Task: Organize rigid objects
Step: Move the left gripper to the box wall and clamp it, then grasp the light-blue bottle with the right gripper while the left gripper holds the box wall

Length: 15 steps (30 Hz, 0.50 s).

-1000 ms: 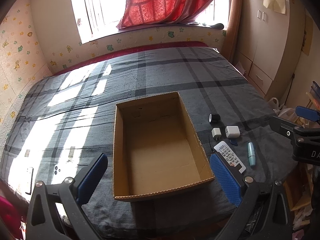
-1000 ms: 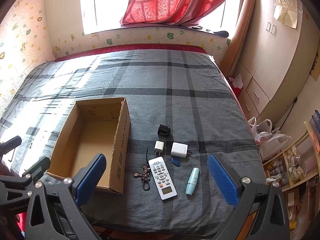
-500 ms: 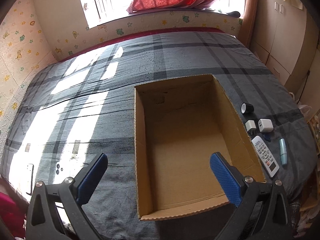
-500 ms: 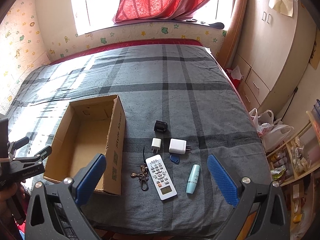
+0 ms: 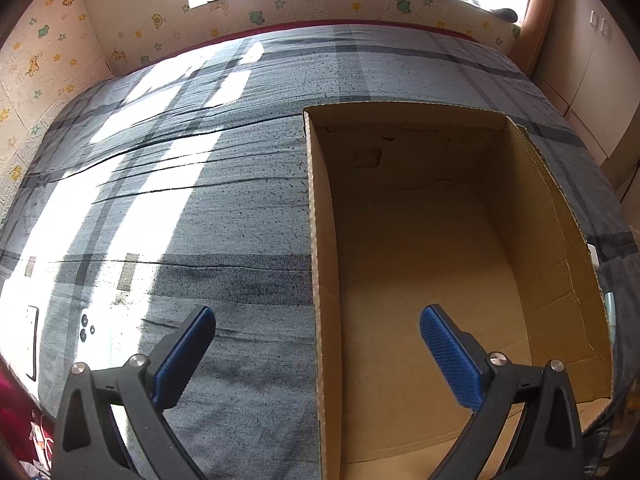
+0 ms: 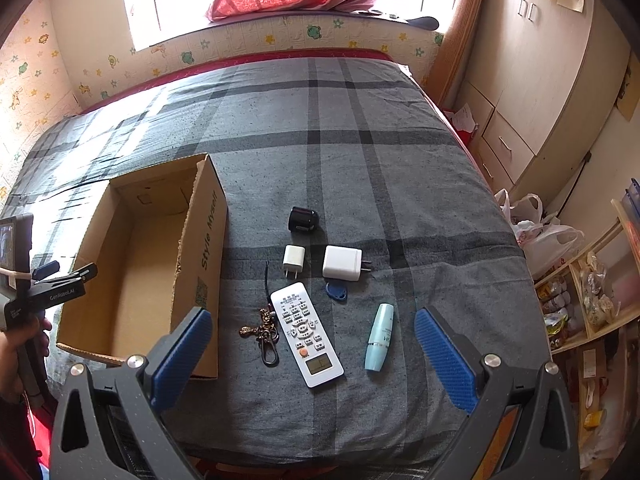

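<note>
Bedroom w/ red curtain; bed [image 6: 400,184] under grey plaid cover. Empty cardboard box [image 6: 208,236] is seen left of centre; remote [image 6: 306,334], chargers, keys lower centre. Remote is judged light, stiff, smooth; best taken across its narrow sides. Left hand-held gripper [image 5: 316,354] & right hand-held gripper [image 6: 312,354] are held apart, empty.

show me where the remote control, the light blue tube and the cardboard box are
remote control [image 6: 306,338]: right wrist view, on its button pad.
light blue tube [image 6: 380,336]: right wrist view, mid-body.
cardboard box [image 6: 208,236]: right wrist view, on its printed side wall.
</note>
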Each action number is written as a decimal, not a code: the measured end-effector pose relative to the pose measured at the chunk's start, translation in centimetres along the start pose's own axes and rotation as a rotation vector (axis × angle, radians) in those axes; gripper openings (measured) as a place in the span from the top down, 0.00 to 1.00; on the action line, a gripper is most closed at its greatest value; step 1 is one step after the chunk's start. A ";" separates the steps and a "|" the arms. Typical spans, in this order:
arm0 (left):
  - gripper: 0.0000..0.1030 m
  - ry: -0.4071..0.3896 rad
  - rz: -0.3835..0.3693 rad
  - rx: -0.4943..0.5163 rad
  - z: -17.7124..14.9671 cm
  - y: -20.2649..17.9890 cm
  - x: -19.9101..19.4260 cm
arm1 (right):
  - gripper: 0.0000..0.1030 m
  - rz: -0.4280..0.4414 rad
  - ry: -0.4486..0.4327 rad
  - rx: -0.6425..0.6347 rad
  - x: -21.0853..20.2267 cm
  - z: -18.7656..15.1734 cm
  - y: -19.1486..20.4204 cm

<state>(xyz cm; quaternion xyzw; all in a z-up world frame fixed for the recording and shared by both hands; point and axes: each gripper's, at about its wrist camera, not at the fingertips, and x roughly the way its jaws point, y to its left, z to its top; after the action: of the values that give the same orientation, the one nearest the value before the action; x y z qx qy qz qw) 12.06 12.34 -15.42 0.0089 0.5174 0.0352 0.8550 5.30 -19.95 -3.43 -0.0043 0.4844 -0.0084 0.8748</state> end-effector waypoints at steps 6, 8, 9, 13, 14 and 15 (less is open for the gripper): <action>0.11 0.018 -0.033 -0.013 -0.1 0.2 1.3 | 0.00 -0.003 0.014 -0.003 0.5 -0.1 0.2; 0.46 0.040 -0.038 -0.018 -0.1 0.3 2.1 | 0.00 -0.003 0.016 -0.001 0.5 -0.1 0.2; 0.56 0.052 -0.038 -0.019 -0.2 0.3 2.4 | 0.00 -0.005 0.016 -0.001 0.5 -0.1 0.2; 0.84 0.083 -0.079 -0.024 -0.5 0.4 3.6 | 0.00 -0.016 0.017 0.002 0.8 0.0 -0.1; 0.86 0.091 -0.084 -0.026 -0.5 0.4 3.9 | 0.00 -0.018 0.018 0.005 0.9 0.0 -0.2; 0.87 0.094 -0.087 -0.028 -0.5 0.5 4.0 | 0.00 -0.022 0.018 0.008 0.9 0.0 -0.3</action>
<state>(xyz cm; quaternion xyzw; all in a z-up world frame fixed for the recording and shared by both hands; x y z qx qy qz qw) 13.41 13.11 -19.20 -0.0271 0.5563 0.0056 0.8305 5.79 -20.28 -4.23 -0.0060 0.4919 -0.0201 0.8704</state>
